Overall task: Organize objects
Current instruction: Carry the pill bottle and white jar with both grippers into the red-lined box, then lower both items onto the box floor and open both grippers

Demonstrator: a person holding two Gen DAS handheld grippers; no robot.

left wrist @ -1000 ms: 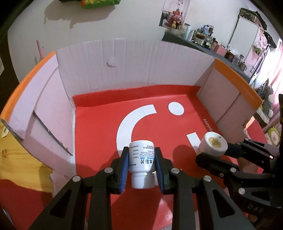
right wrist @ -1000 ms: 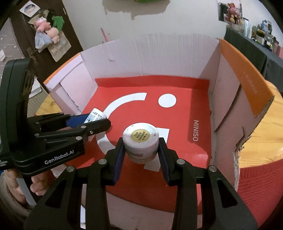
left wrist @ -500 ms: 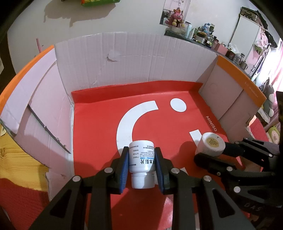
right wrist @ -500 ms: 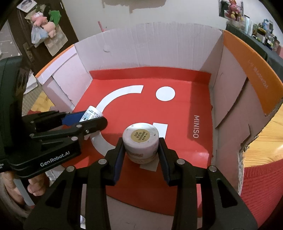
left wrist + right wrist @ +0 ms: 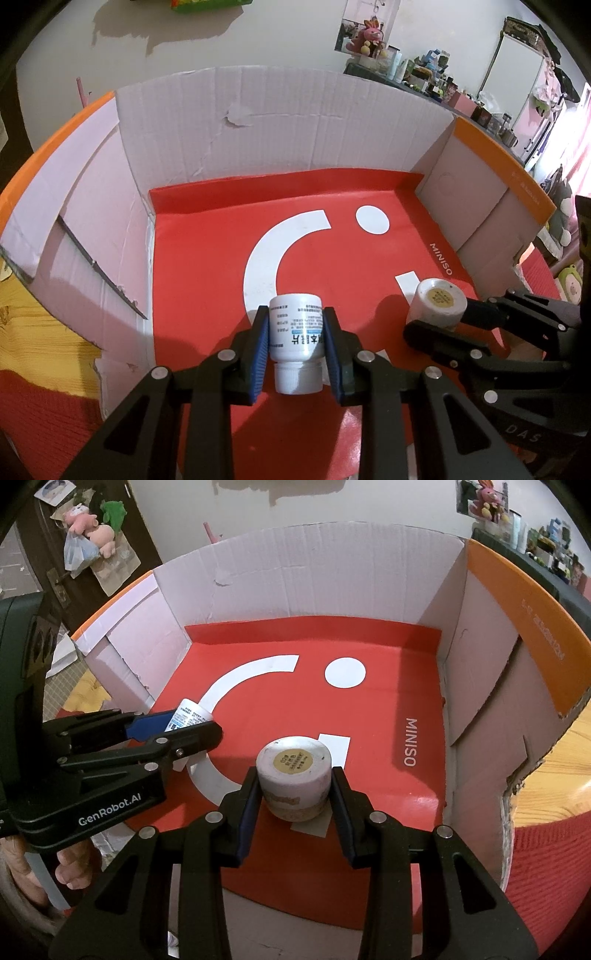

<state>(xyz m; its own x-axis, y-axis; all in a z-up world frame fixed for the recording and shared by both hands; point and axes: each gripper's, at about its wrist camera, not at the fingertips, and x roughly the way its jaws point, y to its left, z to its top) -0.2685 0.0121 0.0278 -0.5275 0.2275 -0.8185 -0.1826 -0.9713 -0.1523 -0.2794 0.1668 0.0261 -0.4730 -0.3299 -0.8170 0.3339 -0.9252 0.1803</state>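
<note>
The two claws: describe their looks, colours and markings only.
Both are matte black plastic with silver screw heads and blue pads lining the fingers. The left claw body carries white "GenRobot.AI" lettering; the right claw shows faint "DAS" lettering in the left wrist view. No cables show.

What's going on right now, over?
Left gripper shut on pill bottle. Right gripper shut on round jar. Both over the cardboard box; nothing blocking.
</note>
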